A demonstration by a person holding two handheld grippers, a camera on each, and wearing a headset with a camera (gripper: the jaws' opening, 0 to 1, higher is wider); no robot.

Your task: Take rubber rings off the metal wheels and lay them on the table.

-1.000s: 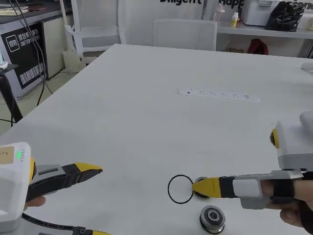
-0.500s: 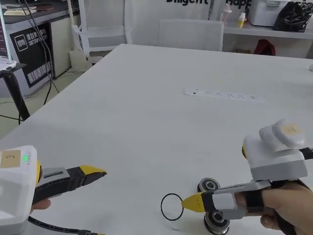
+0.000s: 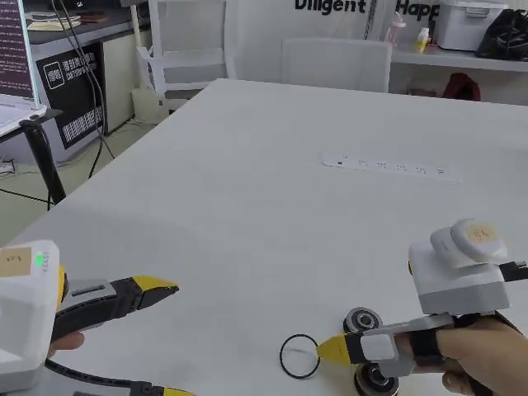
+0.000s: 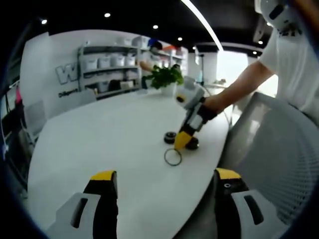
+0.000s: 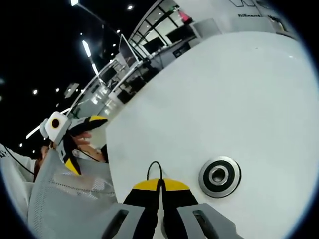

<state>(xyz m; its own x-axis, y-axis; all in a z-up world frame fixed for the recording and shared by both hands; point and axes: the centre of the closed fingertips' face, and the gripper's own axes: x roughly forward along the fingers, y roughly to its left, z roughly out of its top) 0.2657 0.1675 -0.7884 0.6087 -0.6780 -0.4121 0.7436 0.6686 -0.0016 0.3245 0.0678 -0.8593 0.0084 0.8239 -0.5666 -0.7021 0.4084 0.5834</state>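
While the left gripper [image 3: 173, 340], yellow-tipped black jaws spread wide on nothing, hangs well left of the farther round silver metal wheel [image 3: 361, 319], the thin black rubber ring [image 3: 282, 356] lies flat on the white table [image 3: 247, 190] just left of that wheel, off the metal. Ring looks light, soft and floppy, grippy rather than slick. Take it by pinching the cord at 1 spot on the loop, jaws fully shut since it's so thin, and expect droop and twist when lifted. Next, the right gripper [image 3: 323, 350]: yellow tips closed together at the ring's edge nearest that wheel. The right gripper view shows the cord running into the seam, so I read it as pinching the ring. Then the nearer wheel [image 3: 373, 381], same kind, just this side of the farther one and partly under the right gripper. Wheels look stiff, heavier and liable to slide, so steady them by the rim. Dark outer band on the wheel: seated ring or not, cannot tell. Count: 1 loose ring, 2 wheels, 2 grippers.
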